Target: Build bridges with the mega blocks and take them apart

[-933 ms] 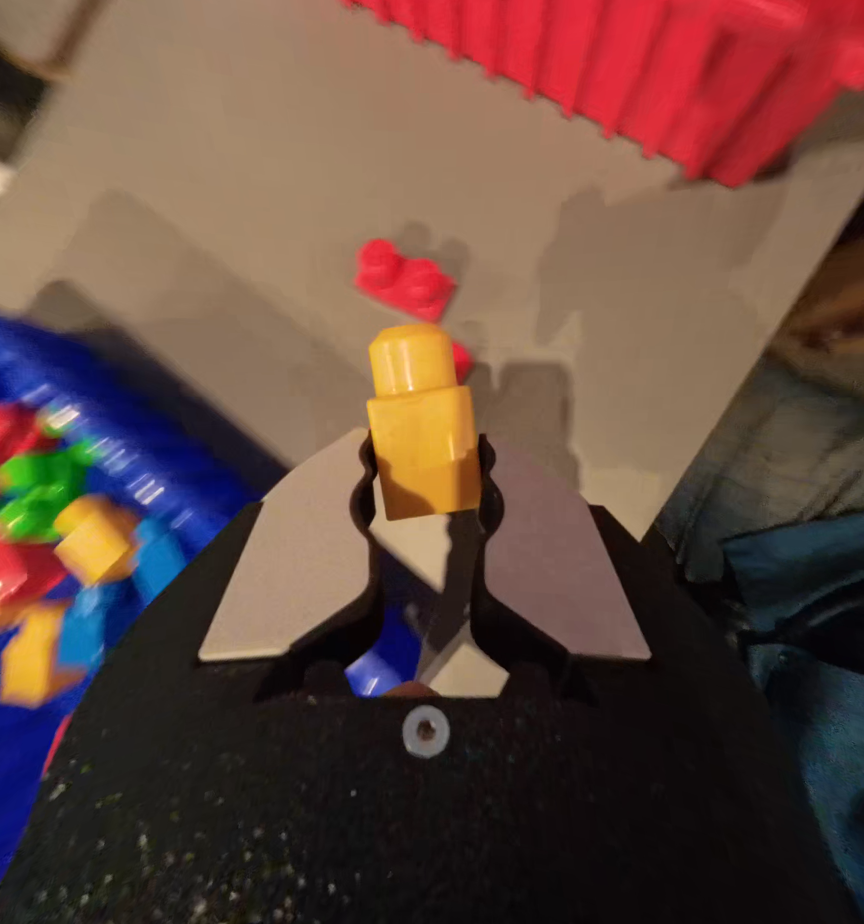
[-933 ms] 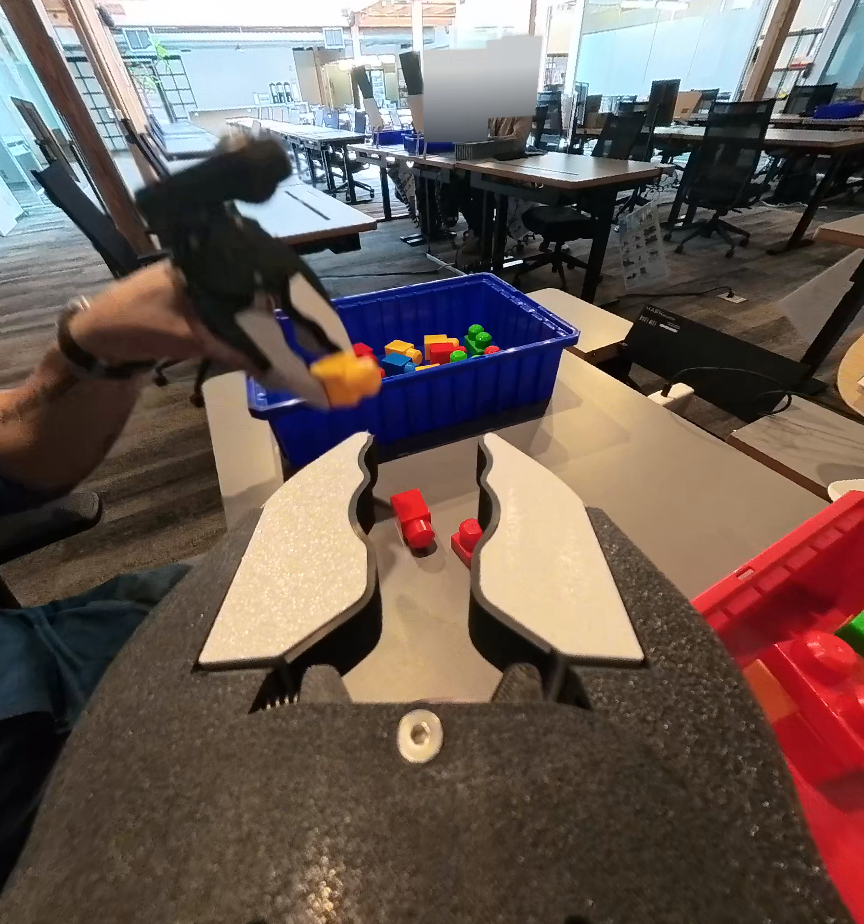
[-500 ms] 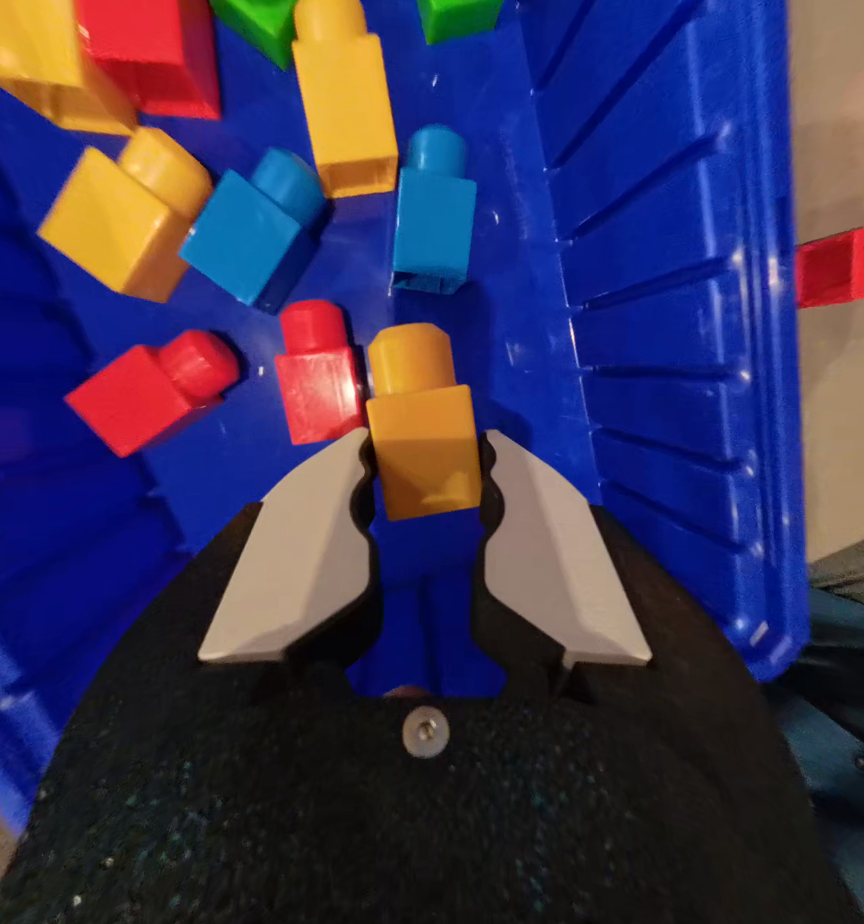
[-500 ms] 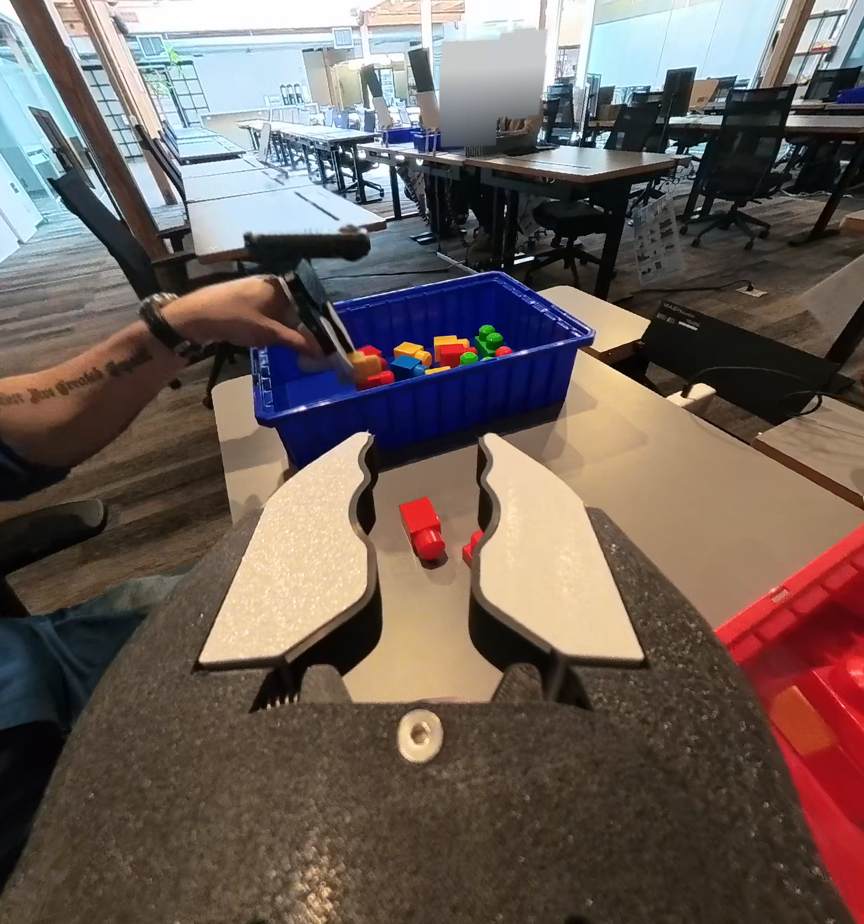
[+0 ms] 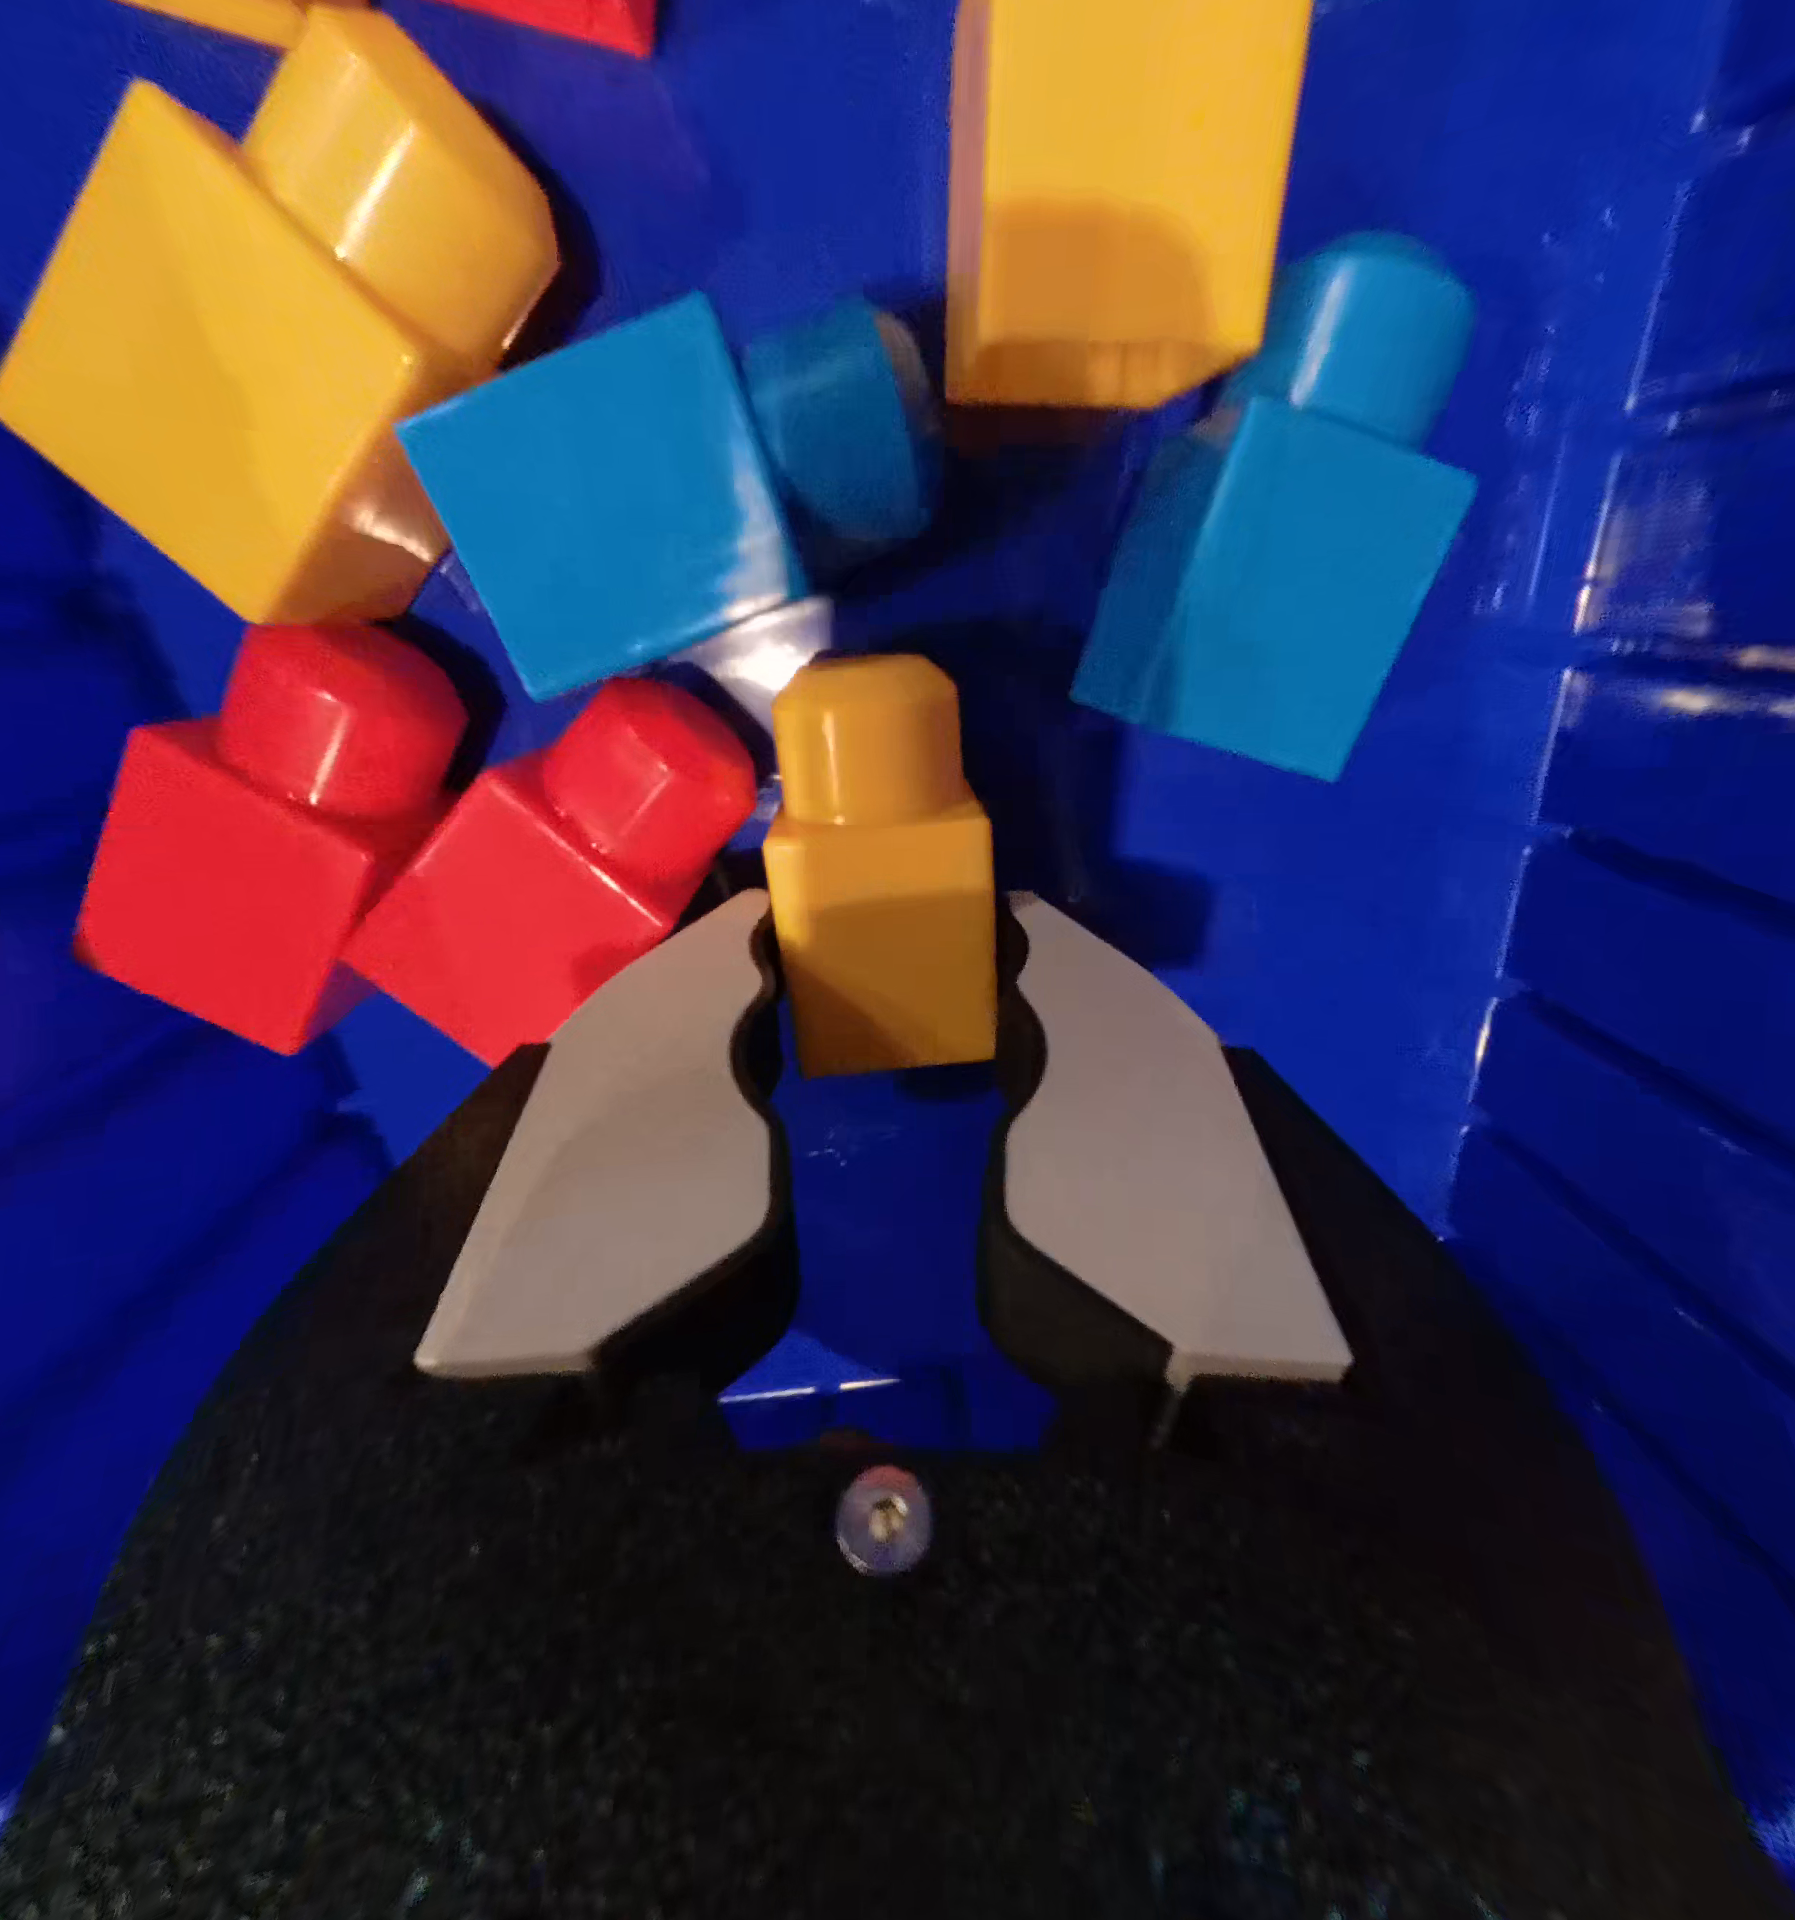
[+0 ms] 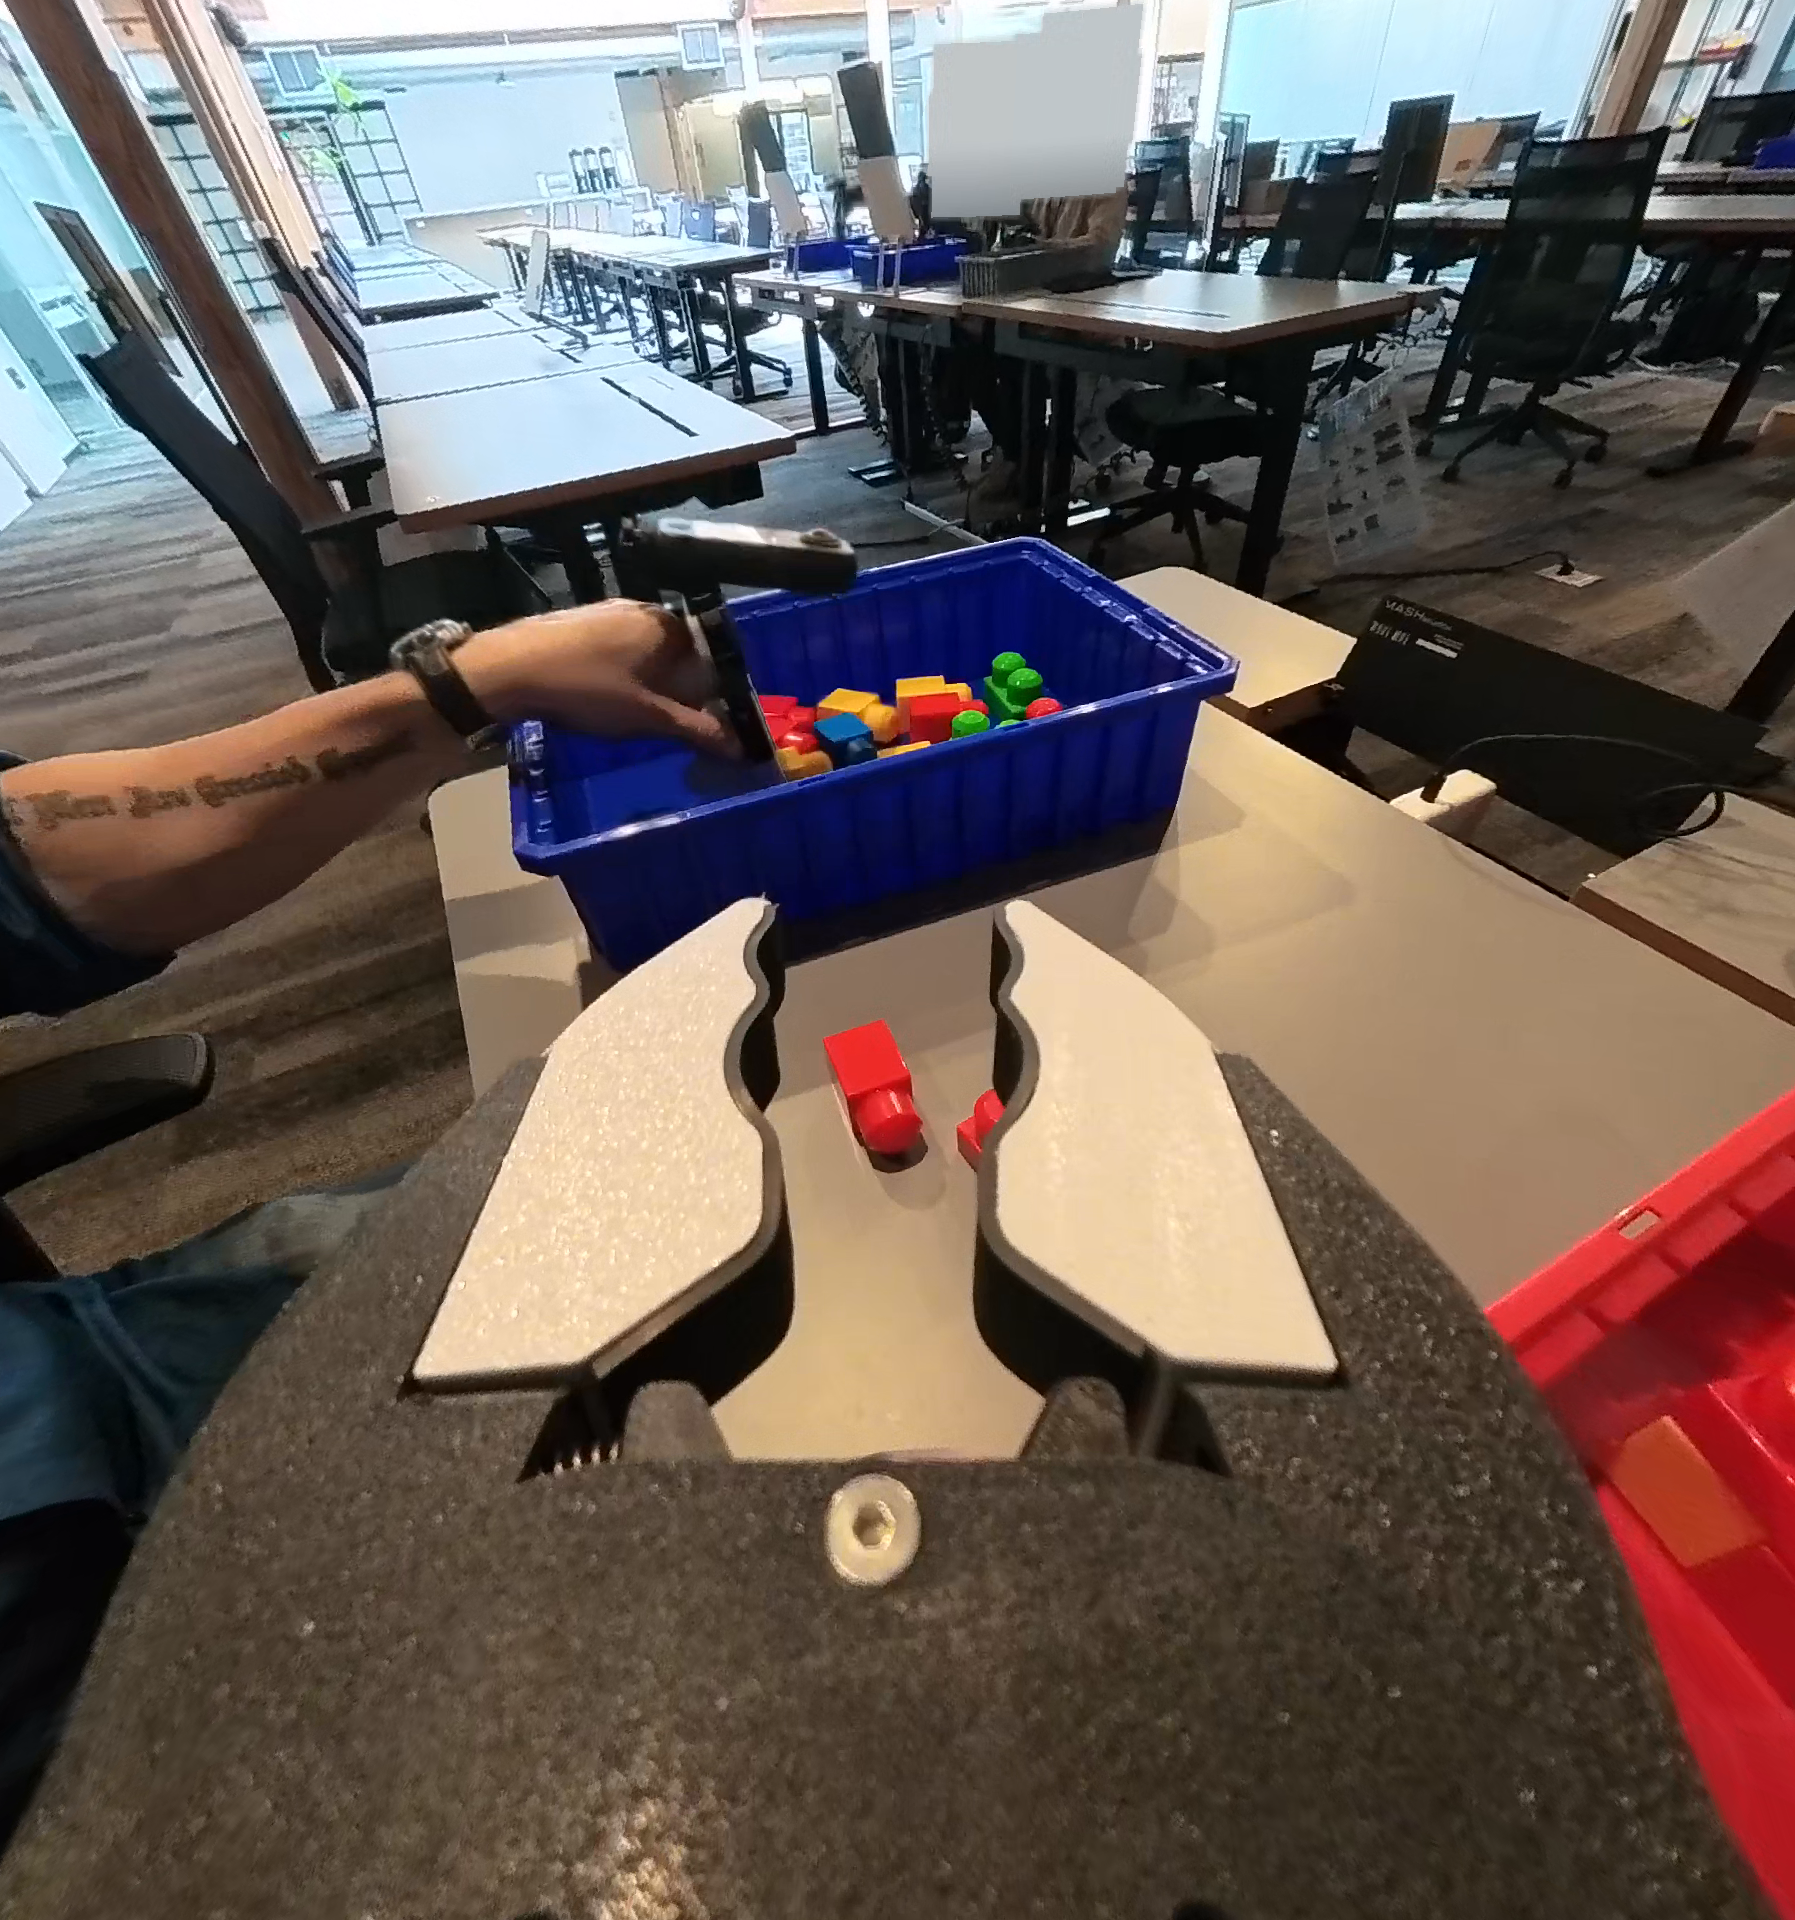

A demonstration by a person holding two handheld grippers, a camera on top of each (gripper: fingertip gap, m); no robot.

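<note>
In the left wrist view my left gripper (image 5: 885, 935) is shut on a small yellow one-stud block (image 5: 872, 810), stud pointing away. It is low inside the blue bin (image 5: 1651, 935), just above loose blocks: two red ones (image 5: 218, 831) (image 5: 519, 883), two light blue ones (image 5: 602, 488) (image 5: 1277, 561) and larger yellow ones (image 5: 228, 343). The right wrist view shows the left gripper (image 6: 758, 748) reaching into the bin (image 6: 872, 842). My right gripper (image 6: 882, 935) is open and empty above the grey table (image 6: 1392, 987). A red block (image 6: 867, 1081) and part of another (image 6: 976, 1127) lie on the table beyond its fingers.
A red bin (image 6: 1703, 1455) with blocks stands at the right edge of the table. A person's forearm (image 6: 249, 790) stretches from the left to the blue bin. Office desks and chairs fill the background.
My left gripper carried the yellow block from above the table into the blue bin and lowered it close to the loose blocks. The right gripper stayed open and barely moved.
</note>
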